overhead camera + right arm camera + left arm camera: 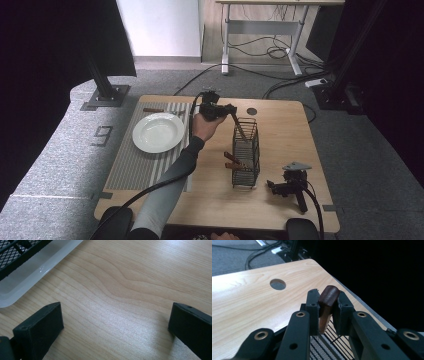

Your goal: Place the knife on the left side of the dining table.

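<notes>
From the high view, I see my left claw [227, 111] held up in the hand [205, 125] over the far end of the wire basket [246, 152]. It pinches a brown wooden handle [237, 125] that slants from the claw down into the basket. Two more wooden handles [232, 161] stick out of the basket's side, nearer to me than the claw. Left of the claw sits a white plate [158, 132] on a striped mat [134, 165]. My right claw [286, 188] rests on the table [280, 130], just right of the basket's near end, with no hand on it.

In the left gripper view, my left claw [327, 306] has its jaws closed tight on the wooden handle [327, 303], whose rounded end pokes up just above the fingertips. The basket's mesh [327, 346] lies directly below the claw, and a round hole [277, 284] in the table is ahead and to the left.

In the right gripper view, my right claw [115, 322] stands wide open with nothing between its jaws, only bare table [130, 280]. The basket's white tray [37, 270] is ahead to the left.
</notes>
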`<move>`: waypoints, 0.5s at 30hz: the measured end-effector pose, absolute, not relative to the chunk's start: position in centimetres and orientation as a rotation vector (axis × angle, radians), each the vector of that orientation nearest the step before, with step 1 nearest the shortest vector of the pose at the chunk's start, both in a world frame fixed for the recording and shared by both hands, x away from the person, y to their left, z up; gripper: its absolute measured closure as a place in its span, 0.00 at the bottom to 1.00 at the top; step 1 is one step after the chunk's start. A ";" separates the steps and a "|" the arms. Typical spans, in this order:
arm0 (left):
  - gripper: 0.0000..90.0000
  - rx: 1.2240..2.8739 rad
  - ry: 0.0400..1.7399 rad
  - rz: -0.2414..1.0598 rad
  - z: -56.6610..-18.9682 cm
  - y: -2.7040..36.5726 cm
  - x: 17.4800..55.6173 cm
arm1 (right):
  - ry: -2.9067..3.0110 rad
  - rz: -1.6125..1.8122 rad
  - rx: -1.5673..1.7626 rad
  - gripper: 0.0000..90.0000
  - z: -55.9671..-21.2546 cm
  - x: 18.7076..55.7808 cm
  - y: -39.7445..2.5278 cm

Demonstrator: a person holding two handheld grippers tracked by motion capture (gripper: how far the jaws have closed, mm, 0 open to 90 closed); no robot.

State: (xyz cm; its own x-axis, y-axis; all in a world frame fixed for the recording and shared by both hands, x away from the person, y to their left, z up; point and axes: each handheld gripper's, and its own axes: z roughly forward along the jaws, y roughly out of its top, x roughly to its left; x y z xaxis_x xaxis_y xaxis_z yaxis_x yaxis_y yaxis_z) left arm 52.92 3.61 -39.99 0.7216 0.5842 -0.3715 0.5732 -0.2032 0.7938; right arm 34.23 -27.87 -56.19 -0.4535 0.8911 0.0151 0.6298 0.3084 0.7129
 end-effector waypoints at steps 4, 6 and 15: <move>0.85 1.839 0.922 0.022 -39.4 4.0 52.7 | 2.198 0.934 1.358 0.00 -56.2 34.2 -27.9; 0.85 1.829 0.932 0.026 -39.1 4.2 52.6 | 2.197 0.934 1.358 0.00 -56.2 34.2 -27.9; 0.85 1.768 0.967 0.049 -37.4 5.7 51.7 | 2.196 0.934 1.357 0.00 -56.2 34.2 -27.9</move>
State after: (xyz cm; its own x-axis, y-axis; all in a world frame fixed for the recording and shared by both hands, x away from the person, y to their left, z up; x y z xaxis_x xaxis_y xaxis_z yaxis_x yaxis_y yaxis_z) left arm 51.68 5.74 -37.38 0.6700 0.6236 -0.4027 0.5802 -0.1014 0.8082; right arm 34.24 -27.87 -56.20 -0.4531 0.8913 0.0145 0.6287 0.3080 0.7141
